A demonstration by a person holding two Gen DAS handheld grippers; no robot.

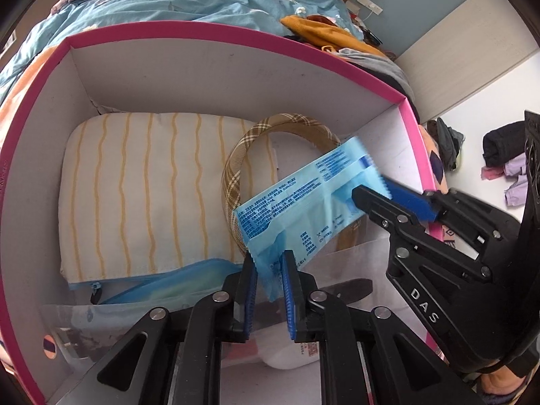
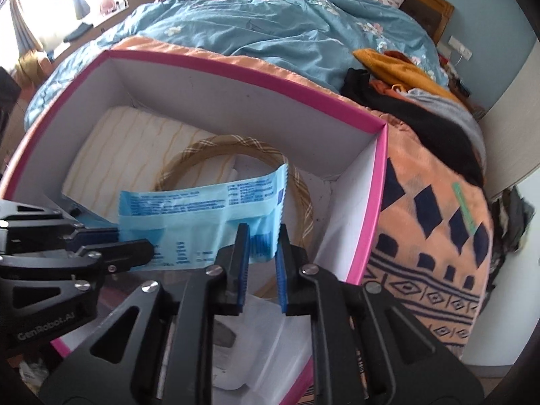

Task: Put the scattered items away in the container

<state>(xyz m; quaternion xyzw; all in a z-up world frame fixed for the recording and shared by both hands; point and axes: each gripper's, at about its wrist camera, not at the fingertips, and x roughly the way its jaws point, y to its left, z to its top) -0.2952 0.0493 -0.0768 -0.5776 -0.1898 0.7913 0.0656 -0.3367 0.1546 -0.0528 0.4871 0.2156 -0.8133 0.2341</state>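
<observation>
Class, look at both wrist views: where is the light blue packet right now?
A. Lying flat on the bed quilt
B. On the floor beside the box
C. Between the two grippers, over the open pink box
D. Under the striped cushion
C: the light blue packet hangs between the left gripper and the right gripper, over the pink box.

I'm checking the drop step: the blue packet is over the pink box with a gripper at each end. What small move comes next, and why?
Probably open both sets of jaws wider and let go. The blue packet already hangs inside the pink box, above the plaid band, with the left gripper and right gripper only loosely around its ends.
</observation>
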